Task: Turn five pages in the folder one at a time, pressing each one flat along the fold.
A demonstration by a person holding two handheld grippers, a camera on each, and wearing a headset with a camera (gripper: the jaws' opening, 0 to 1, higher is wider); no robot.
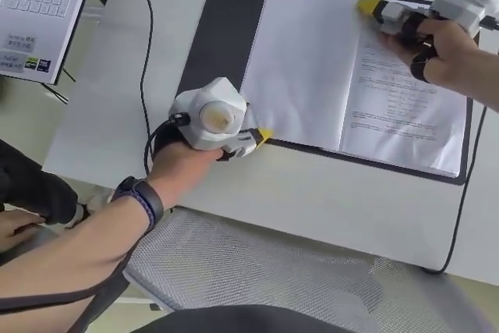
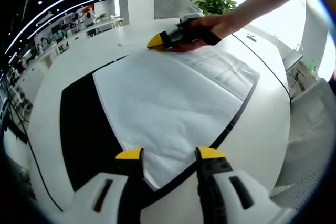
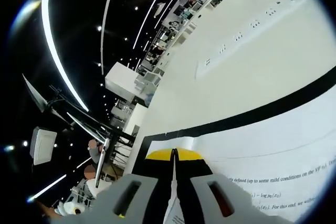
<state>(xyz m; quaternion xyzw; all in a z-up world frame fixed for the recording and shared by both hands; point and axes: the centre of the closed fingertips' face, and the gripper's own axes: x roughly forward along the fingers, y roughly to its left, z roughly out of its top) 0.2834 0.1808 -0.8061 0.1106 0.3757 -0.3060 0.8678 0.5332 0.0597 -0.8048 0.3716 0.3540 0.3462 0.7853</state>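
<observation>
Left gripper [image 2: 169, 153], jaws wide, is hovering at 7 o'clock of the folder [image 1: 210, 37]; right gripper [image 1: 365, 5], jaws together, is resting at 1 o'clock.

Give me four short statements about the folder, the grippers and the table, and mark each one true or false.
1. The left gripper is open at a corner of the blank page. True.
2. The right gripper is wide open. False: its jaws are shut, near the top of the fold of the folder.
3. Both facing pages carry print. False: only the printed page on the right does.
4. A laptop sits on the table. True.
</observation>
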